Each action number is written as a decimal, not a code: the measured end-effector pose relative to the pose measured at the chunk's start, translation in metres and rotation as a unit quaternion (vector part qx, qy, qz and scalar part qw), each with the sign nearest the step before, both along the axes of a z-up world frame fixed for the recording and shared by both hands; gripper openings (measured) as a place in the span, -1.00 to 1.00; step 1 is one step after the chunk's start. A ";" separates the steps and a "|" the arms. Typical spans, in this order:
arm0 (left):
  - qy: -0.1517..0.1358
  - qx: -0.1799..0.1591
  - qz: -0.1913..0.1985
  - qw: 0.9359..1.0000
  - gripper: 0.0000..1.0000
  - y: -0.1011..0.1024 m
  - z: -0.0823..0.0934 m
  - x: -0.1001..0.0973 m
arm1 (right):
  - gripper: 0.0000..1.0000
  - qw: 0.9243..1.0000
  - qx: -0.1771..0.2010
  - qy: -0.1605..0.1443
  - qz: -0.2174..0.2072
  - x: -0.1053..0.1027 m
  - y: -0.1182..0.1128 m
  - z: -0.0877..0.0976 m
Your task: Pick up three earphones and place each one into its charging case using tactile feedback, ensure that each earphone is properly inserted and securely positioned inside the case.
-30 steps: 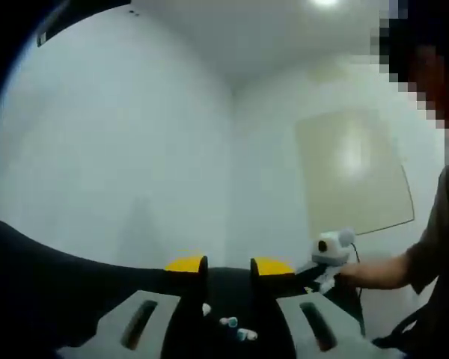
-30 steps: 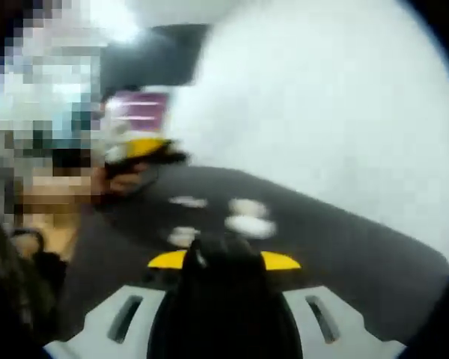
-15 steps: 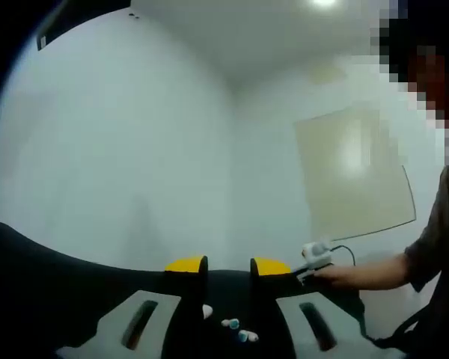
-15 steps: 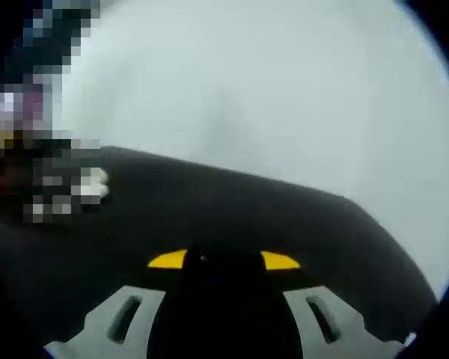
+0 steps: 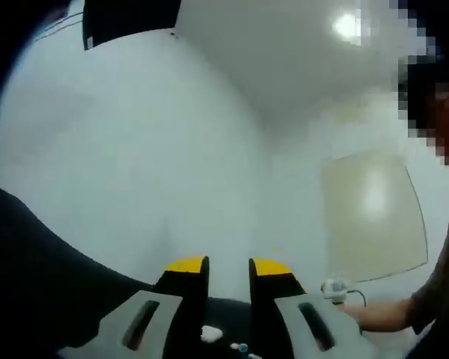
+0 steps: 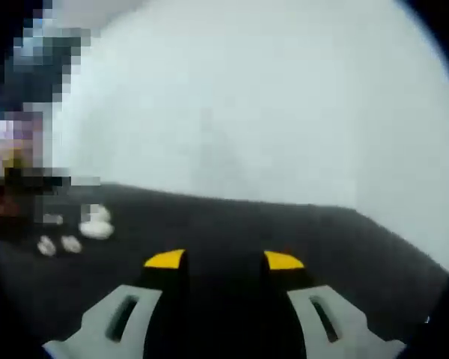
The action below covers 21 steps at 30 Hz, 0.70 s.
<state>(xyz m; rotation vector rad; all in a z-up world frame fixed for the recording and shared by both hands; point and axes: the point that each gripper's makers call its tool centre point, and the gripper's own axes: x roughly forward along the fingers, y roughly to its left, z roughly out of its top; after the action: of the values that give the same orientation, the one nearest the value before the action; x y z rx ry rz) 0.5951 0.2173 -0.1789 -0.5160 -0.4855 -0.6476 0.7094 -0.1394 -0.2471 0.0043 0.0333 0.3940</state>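
In the left gripper view my left gripper points up at a white wall, its yellow-tipped jaws a narrow gap apart with nothing between them. Low between them, on the black table, lie a white case and a small earphone. My right gripper stands open and empty over the black table. Far to its left lie white cases and two small white pieces, all blurred. The right gripper's body shows at the right of the left gripper view, in a person's hand.
White walls rise behind the table in both views. A beige board hangs on the right-hand wall. The person's forearm reaches in from the right. The table's far edge curves off to the right.
The left gripper view has tilted upward, so the table items sit lower. The right gripper view swung off the person toward the wall; the white cases now sit at its left.
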 end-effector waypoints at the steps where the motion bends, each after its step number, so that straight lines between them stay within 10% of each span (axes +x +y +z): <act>1: 0.000 -0.009 0.003 1.000 -0.62 0.004 0.000 0.000 | -0.19 1.000 0.011 -0.005 0.009 0.000 0.004 0.006; 8: -0.002 -0.001 0.013 1.000 -0.59 0.000 0.001 0.001 | -0.25 0.978 0.148 0.010 0.149 -0.003 0.067 0.040; 14: 0.021 0.034 -0.007 0.999 -1.00 -0.012 -0.007 0.001 | -0.26 0.979 0.044 0.035 0.195 0.002 0.113 0.010; 21: 0.030 0.055 0.001 0.998 -1.00 -0.015 -0.012 0.004 | -0.21 0.960 -0.027 0.084 0.267 0.003 0.168 -0.023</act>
<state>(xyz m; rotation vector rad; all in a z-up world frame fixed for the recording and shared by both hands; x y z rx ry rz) 0.5991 0.2024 -0.1904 -0.4301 -0.3915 -0.6518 0.7122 0.0284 -0.2703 -0.0266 0.2171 0.9325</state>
